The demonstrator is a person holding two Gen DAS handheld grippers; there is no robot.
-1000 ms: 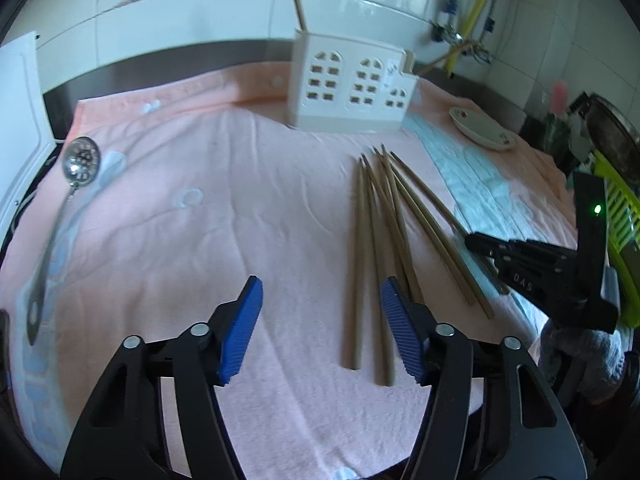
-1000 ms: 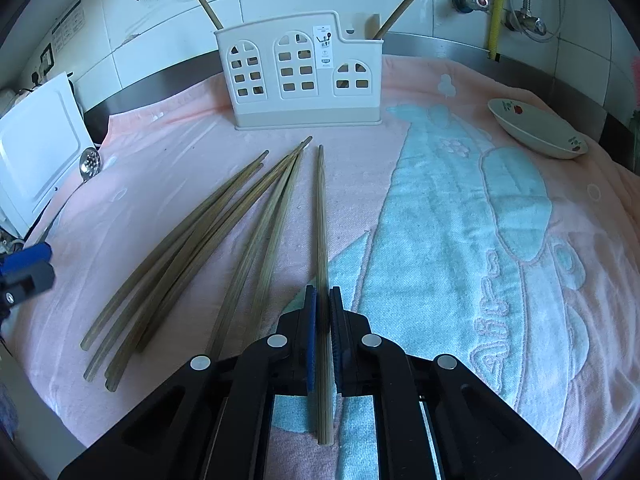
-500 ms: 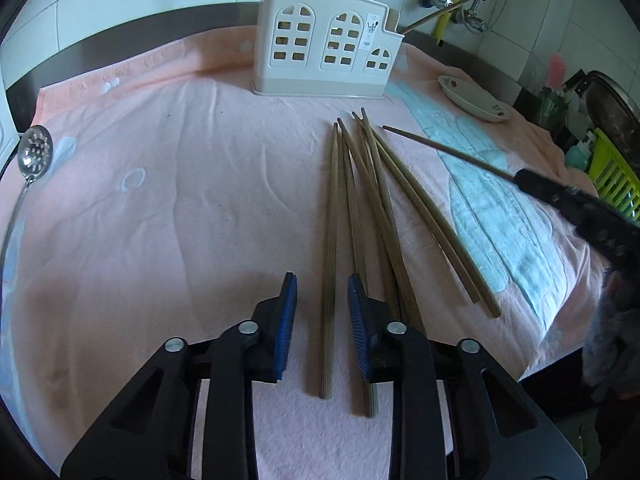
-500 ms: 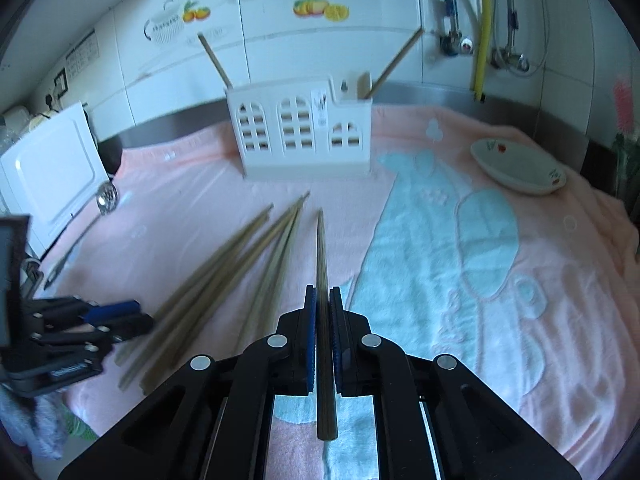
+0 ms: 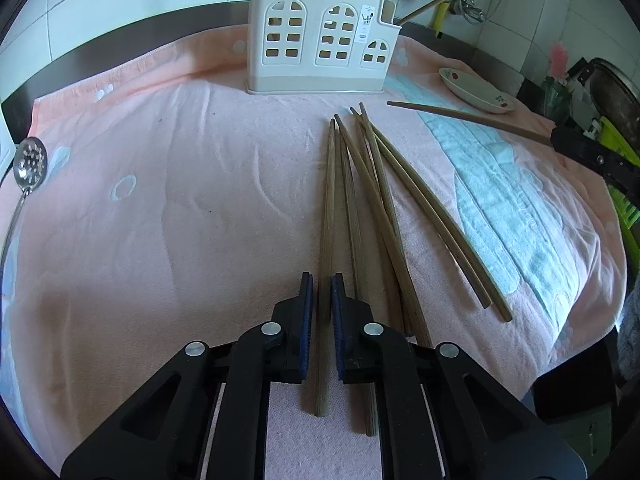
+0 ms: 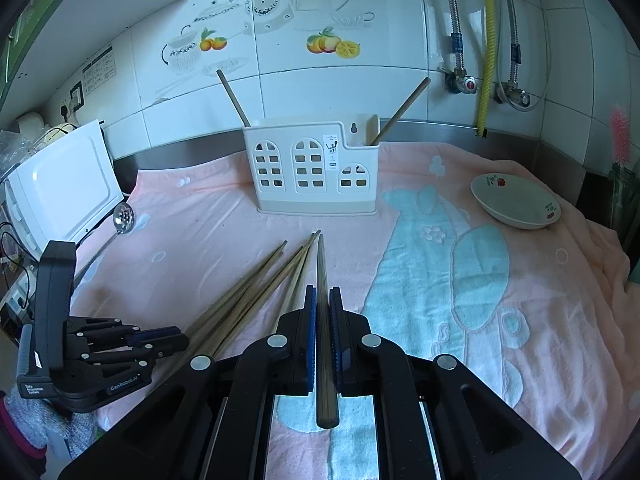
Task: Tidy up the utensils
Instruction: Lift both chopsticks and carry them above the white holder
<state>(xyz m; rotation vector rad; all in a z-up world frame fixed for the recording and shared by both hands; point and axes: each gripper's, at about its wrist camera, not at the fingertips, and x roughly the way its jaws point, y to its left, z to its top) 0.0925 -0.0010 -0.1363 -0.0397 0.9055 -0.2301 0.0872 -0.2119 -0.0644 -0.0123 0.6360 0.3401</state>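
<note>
Several wooden chopsticks (image 5: 372,200) lie fanned on the pink towel (image 5: 160,200). My left gripper (image 5: 321,284) has its blue pads closed around the leftmost chopstick (image 5: 329,200), which still rests on the towel. My right gripper (image 6: 322,296) is shut on a single chopstick (image 6: 321,272) and holds it in the air, pointing at the white house-shaped utensil holder (image 6: 316,168). That holder (image 5: 320,44) stands at the back with two chopsticks in it. The right gripper and its chopstick (image 5: 460,116) show at the right of the left wrist view.
A slotted metal spoon (image 5: 28,168) lies at the towel's left edge. A shallow white dish (image 6: 516,200) sits at the back right. A white appliance (image 6: 60,188) stands on the left. Pipes and taps run along the tiled wall.
My left gripper moved forward over the leftmost chopstick and closed on it. My right gripper lifted its chopstick off the towel and raised it toward the holder.
</note>
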